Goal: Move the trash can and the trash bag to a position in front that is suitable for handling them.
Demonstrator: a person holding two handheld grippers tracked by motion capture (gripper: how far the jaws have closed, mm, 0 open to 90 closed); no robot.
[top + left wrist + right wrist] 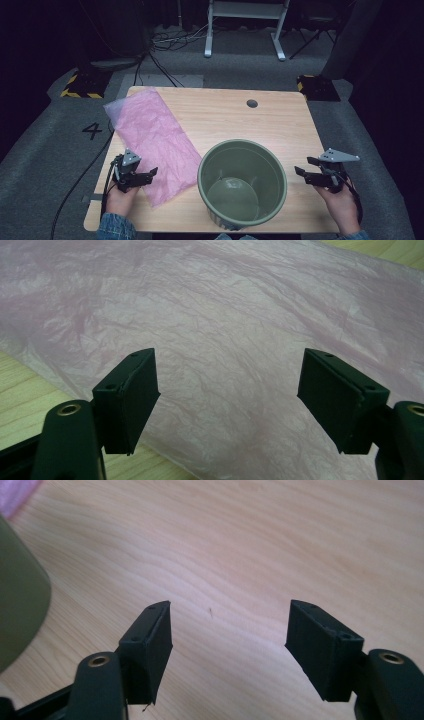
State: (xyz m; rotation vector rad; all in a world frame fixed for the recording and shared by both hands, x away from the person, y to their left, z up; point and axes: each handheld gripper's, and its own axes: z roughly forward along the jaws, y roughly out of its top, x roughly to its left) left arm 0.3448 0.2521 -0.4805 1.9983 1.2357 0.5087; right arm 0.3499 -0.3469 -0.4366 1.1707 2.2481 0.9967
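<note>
- Your left gripper hovers over the near end of the pink plastic bag, and its jaws stand wide apart with nothing between them.
- Your right gripper waits near the right edge of the table, beside the green bucket but apart from it; its jaws are also wide and hold nothing.
- The bag lies flat on the left part of the table, running from the far left corner toward the near edge, and its near corner reaches just beside the bucket.
- In the left gripper view the bag looks very thin, crinkled and half transparent, so I judge it is very light, soft and a little slippery.
- It probably will not keep any shape when you lift it, and it may slide on the wood instead of rising.
- A good place to take hold is the near edge or corner, where one jaw can go under the film.
- Close gently but fully, because thin film can slip out.
</note>
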